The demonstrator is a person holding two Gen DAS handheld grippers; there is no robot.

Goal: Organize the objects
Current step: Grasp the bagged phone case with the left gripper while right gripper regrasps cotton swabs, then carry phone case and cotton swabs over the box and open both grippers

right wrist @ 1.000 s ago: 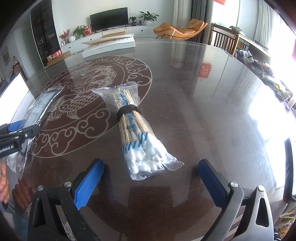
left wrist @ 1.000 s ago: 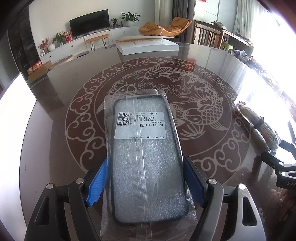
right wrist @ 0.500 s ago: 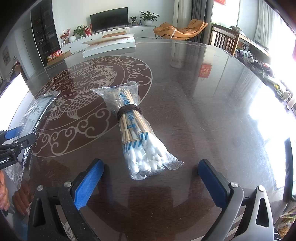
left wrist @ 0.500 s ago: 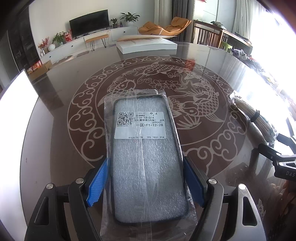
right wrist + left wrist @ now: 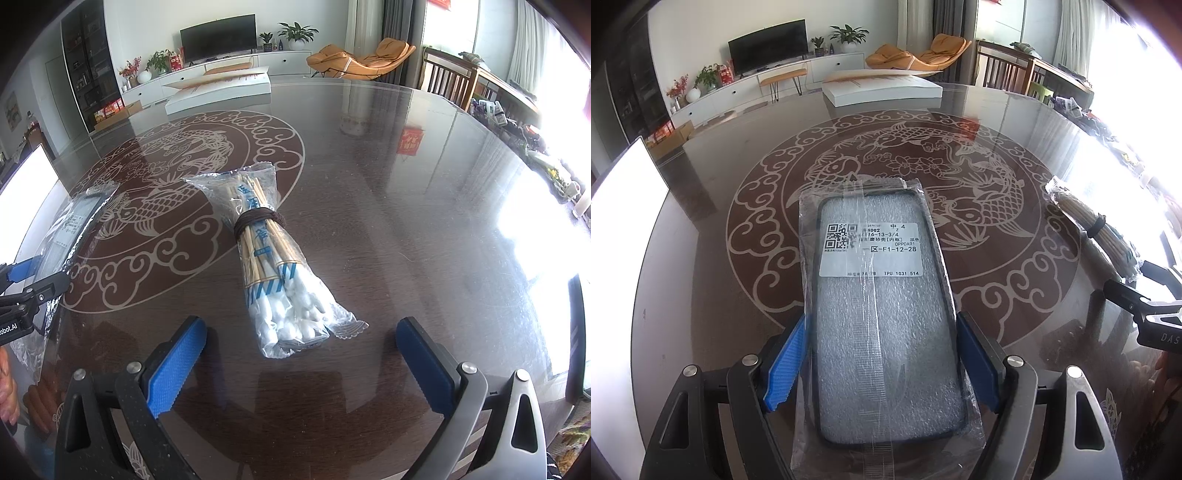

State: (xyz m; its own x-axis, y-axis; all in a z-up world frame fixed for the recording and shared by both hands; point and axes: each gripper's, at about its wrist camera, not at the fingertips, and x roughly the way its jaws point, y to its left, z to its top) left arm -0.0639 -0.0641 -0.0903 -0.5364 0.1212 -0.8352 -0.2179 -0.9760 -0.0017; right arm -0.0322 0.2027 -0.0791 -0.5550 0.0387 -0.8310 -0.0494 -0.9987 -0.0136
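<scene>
A black phone case in a clear bag [image 5: 882,332], with a white barcode label, sits between the blue pads [image 5: 786,365] of my left gripper [image 5: 882,365]. The pads press on its long sides. The same phone case [image 5: 70,229] and left gripper [image 5: 37,277] show at the left edge of the right wrist view. A bag of cotton swabs [image 5: 273,258], bound by a dark band, lies on the table in front of my right gripper [image 5: 301,362]. That gripper stands open and touches nothing. The swab bag [image 5: 1097,229] and right gripper [image 5: 1128,277] also appear at the right of the left wrist view.
The dark glossy round table [image 5: 960,122] bears a carp pattern in its middle. A flat white box [image 5: 882,90] lies at the far edge. A white panel [image 5: 624,192] stands at the left. Wooden chairs [image 5: 450,81] are beyond the far right edge. A person's hand [image 5: 7,398] is at the lower left.
My left gripper has shifted a little to the left over the table with the phone case in it. The right gripper and the swab bag have stayed put.
</scene>
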